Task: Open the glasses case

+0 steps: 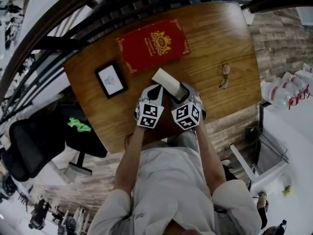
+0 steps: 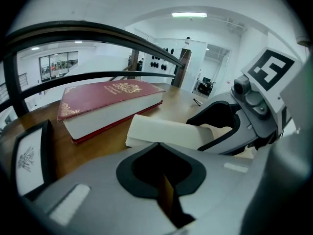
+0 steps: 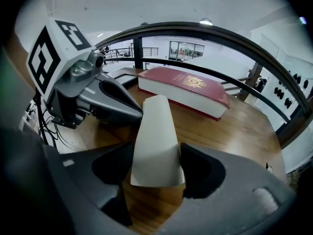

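Right tool [image 3: 156, 151] steeply downward, jaws apart astride the glasses case [image 3: 154, 124].

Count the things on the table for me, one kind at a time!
Book: 1
Frame: 1
Glasses: 1
Case: 1
Total: 4

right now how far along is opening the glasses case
Done: the right gripper, jaws open, straddles the glasses case. In hand: nothing gripped yet; the left gripper sits shut and empty beside it. Remaining: grip and open it; it looks closed.
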